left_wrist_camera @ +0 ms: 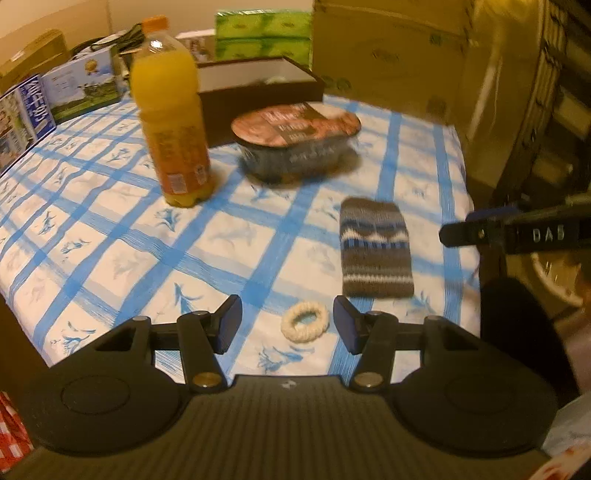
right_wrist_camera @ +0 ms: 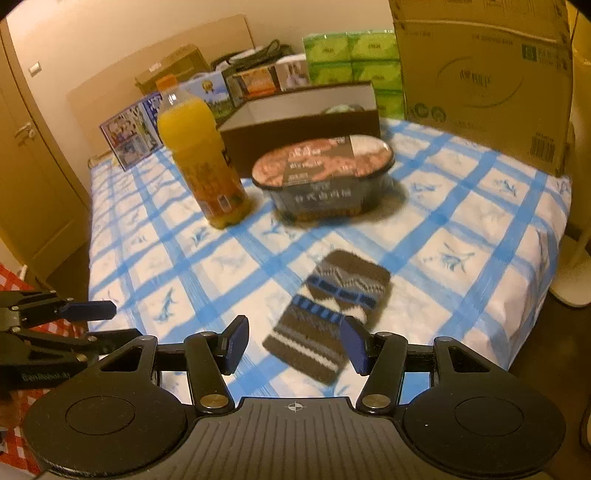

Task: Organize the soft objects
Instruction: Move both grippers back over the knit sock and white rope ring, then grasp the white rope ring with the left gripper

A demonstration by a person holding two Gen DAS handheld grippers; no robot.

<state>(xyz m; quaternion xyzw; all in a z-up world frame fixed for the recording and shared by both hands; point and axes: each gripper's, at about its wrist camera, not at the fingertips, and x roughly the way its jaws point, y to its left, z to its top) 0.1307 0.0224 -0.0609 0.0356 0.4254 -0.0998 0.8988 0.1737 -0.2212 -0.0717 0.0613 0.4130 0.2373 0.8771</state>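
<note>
A brown, blue and white knitted sock (left_wrist_camera: 375, 247) lies flat on the blue-checked tablecloth (left_wrist_camera: 122, 236) near its right edge. Just in front of the sock sits a cream scrunchie (left_wrist_camera: 304, 322). My left gripper (left_wrist_camera: 288, 325) hovers open above the cloth, with the scrunchie showing between its pads, nearer the right one, and untouched. In the right wrist view the sock (right_wrist_camera: 332, 317) lies just ahead of my open right gripper (right_wrist_camera: 295, 341), whose right pad overlaps the sock's edge in the picture. The left gripper (right_wrist_camera: 107, 325) shows at the left there, and the right gripper (left_wrist_camera: 469, 225) at the right of the left wrist view.
An orange juice bottle (left_wrist_camera: 171, 110) and a sealed instant-food bowl (left_wrist_camera: 295, 140) stand mid-table. Behind them is a dark open box (left_wrist_camera: 258, 85) with a white inside. Green tissue packs (left_wrist_camera: 262, 35), a big cardboard carton (right_wrist_camera: 480, 74) and printed cartons (left_wrist_camera: 44, 99) line the back.
</note>
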